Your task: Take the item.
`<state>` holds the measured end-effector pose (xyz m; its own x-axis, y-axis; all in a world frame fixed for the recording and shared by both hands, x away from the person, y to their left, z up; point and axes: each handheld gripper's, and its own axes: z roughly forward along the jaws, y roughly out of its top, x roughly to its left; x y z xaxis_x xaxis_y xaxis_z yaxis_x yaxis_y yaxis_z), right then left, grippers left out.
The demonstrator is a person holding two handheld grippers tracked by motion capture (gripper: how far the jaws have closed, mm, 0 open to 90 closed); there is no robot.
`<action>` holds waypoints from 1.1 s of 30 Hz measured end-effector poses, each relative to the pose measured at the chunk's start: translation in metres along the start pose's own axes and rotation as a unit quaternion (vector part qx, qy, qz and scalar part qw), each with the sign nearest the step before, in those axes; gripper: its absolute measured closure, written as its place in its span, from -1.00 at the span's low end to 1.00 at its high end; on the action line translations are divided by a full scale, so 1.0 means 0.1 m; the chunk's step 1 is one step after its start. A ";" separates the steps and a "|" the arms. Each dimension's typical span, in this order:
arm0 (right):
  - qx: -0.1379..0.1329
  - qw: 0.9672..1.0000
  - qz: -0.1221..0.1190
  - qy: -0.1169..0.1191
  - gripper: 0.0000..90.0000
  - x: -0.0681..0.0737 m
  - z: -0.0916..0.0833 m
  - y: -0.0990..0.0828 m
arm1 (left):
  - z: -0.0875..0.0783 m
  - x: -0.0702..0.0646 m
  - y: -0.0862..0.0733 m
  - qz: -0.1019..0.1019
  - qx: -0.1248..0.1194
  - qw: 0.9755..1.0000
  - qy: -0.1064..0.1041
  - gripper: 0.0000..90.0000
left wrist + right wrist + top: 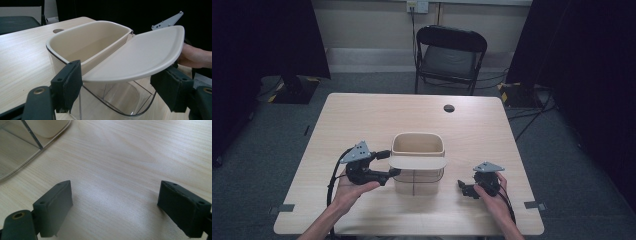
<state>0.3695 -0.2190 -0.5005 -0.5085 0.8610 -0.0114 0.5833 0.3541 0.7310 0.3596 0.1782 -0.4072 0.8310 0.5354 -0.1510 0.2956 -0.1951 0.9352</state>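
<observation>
My left gripper [393,163] brackets the near edge of the half-raised lid [140,57], pads spread and not yet pinching it. The bin [417,145] sits mid-table, its lid neither fully open nor shut. My right gripper [463,187] rests spread and empty beside it.

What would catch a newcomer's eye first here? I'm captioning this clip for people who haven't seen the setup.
First the cream bin at the middle of the table, its lid swung open and jutting level over its near side. Next the left gripper, its jaws apart on either side of the lid's left end, while the right gripper rests open on the table to the bin's right. Behind the table stands a black folding chair.
</observation>
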 end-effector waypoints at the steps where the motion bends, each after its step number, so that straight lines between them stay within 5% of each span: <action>1: 0.000 1.000 0.000 0.000 -0.74 0.00 0.00 0.00 | 0.00 0.00 0.00 -0.002 -0.001 1.000 -0.001 -0.44; 33: 0.000 1.000 0.000 0.000 -0.74 0.00 0.00 0.00 | 0.06 -0.01 0.09 -0.006 0.001 1.000 -0.018 -0.23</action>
<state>0.3695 -0.2190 -0.5005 -0.5085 0.8610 -0.0118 0.5831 0.3544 0.7310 0.3644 0.1711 -0.4006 0.8437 0.5078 -0.1739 0.3068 -0.1903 0.9326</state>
